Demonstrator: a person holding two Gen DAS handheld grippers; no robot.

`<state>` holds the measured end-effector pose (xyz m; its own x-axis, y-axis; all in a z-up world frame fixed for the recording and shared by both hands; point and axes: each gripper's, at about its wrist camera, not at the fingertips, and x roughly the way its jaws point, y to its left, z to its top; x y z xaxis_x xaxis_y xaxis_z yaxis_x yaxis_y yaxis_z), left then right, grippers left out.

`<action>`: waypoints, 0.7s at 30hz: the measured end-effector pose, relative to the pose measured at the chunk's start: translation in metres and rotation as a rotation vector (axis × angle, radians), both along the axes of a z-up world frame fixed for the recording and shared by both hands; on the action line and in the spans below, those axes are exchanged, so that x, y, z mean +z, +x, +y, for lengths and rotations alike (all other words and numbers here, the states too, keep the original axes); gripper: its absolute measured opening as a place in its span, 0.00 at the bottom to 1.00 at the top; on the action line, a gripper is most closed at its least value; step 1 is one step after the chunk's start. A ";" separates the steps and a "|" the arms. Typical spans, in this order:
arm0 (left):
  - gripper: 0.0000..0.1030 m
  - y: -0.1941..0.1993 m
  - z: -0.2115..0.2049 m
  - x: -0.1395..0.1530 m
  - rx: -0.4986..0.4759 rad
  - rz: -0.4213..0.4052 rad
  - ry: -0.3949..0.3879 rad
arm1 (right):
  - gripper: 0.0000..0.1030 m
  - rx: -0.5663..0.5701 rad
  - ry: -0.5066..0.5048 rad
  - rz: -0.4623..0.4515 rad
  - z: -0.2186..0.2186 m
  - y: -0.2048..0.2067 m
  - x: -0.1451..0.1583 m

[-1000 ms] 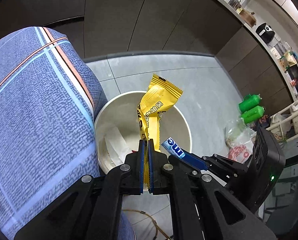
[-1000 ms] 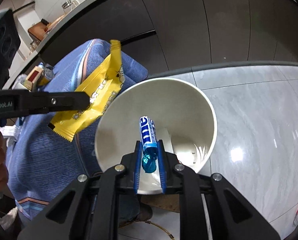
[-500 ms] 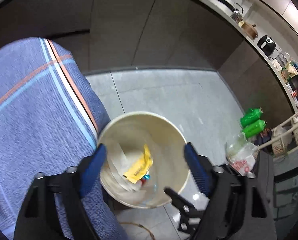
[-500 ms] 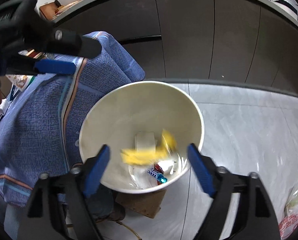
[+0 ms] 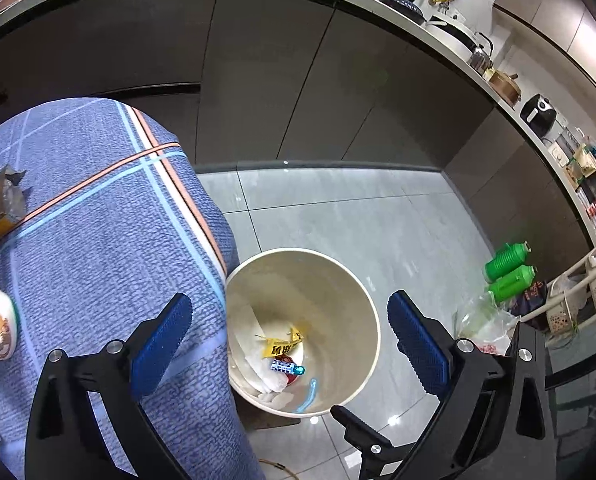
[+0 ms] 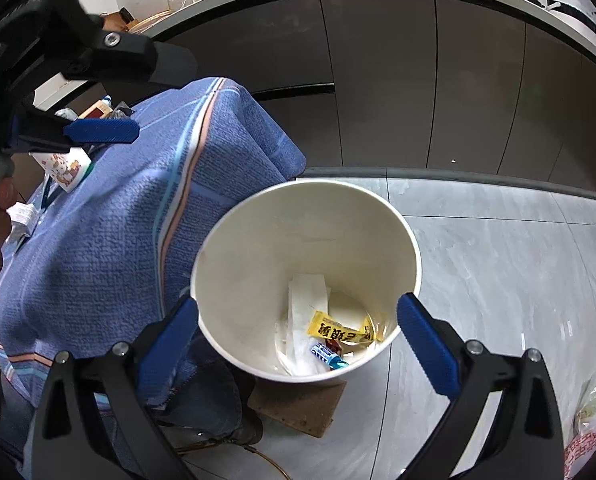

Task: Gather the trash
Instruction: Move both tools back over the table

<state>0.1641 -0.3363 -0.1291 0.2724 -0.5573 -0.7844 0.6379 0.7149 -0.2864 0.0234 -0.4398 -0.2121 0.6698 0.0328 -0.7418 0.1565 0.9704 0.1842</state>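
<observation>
Both drops landed: yellow wrapper (image 6: 340,330) and blue candy roll (image 6: 328,356) sit at the bottom of the bin (image 6: 306,200). Left tool (image 5: 287,344) and right tool (image 6: 298,340) have just been opening, now wide and empty. I'd lift clear before heading for the table (image 5: 97,216) on the left.
</observation>
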 end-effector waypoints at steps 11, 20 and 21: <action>0.92 -0.027 0.072 0.057 0.156 -0.108 -0.020 | 0.97 0.066 -0.026 -0.079 0.035 -0.005 0.060; 0.92 -0.048 0.193 0.084 0.372 -0.126 -0.046 | 0.97 0.204 0.004 -0.126 0.090 0.003 0.093; 0.92 -0.049 0.205 0.084 0.392 -0.126 -0.042 | 0.97 0.214 0.006 -0.124 0.094 0.004 0.093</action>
<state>0.1151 -0.1314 -0.0453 0.5629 -0.4227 -0.7102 0.3514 0.9002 -0.2572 0.0274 -0.3456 -0.1188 0.7330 0.1878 -0.6538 -0.0763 0.9778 0.1954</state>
